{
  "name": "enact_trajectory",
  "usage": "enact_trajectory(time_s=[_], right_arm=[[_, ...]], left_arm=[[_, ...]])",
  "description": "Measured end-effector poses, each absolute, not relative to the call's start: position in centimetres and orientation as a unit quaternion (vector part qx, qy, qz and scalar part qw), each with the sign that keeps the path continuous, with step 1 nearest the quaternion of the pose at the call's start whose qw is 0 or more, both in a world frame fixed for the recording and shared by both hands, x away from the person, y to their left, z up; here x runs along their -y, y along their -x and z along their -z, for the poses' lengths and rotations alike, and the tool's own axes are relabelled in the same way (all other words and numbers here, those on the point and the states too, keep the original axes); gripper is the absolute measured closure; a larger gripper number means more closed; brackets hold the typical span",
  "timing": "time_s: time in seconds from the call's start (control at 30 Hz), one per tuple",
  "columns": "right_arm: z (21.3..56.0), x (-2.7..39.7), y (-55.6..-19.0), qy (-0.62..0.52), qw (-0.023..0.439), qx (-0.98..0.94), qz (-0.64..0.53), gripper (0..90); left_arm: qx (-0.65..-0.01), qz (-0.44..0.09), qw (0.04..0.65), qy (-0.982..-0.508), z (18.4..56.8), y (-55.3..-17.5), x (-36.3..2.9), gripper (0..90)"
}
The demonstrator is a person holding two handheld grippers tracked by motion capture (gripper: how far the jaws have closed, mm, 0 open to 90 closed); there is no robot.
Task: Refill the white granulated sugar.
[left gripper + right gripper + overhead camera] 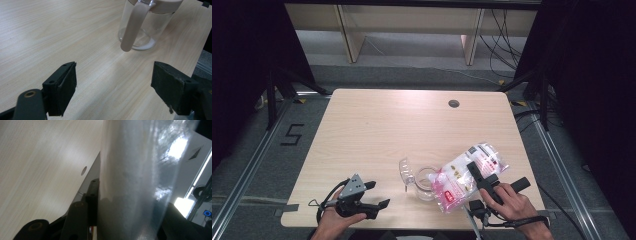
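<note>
Bag of white powder (464, 180), printed pink and white, clamped between the jaws of the right hand-held gripper (479, 175) and tilted so that its lower end sits over the mouth of the clear jug (424, 182). In the right gripper view the translucent bag wall (130, 182) stands pressed between the two black jaws. The jug stands upright on the table (387, 125), near its front edge, with its hinged lid (405, 170) flipped open to the left; in the left gripper view a beige handle (132, 27) faces the camera and a thin white layer lies on the jug's bottom.

The left hand-held gripper (367, 197) rests well apart from the jug, jaws spread wide and holding nothing.

Risks, judged from this arrangement: the jug is unsupported, so pressure from the bag against its rim could push or tip it; if the bag's opening is not squarely over the mouth, powder may fall onto the table; a soft bag wall may slide in the clamp as the contents shift.
</note>
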State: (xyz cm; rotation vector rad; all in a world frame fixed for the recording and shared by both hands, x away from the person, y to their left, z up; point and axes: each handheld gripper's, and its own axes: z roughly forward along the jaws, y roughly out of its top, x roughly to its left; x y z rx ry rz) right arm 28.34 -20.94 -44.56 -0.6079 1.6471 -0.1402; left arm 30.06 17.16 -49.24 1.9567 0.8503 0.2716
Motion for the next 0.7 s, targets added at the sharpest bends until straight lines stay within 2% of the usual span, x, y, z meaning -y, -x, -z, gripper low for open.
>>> enact_trajectory(time_s=[0.13,0.17,0.2,0.23,0.7], right_arm=[[44.3,20.9,-28.5,0.288,0.638,-0.711,0.07,62.9],[43.3,19.8,-29.2,0.397,0.609,-0.681,0.095,63.0],[43.3,19.8,-29.2,0.397,0.609,-0.68,0.096,63.1],[44.3,21.0,-28.4,0.289,0.639,-0.709,0.071,63.2],[44.8,20.8,-28.2,0.295,0.642,-0.705,0.062,64.6]], left_arm=[[-0.348,-0.11,0.475,-0.8,49.2,-30.1,-17.1,19.9],[-0.348,-0.11,0.475,-0.801,49.3,-30.1,-17.1,19.9],[-0.348,-0.11,0.475,-0.801,49.3,-30.1,-17.1,19.9],[-0.348,-0.11,0.474,-0.801,49.3,-30.1,-17.1,19.8],[-0.344,-0.112,0.475,-0.802,49.3,-30.1,-17.2,19.9]])
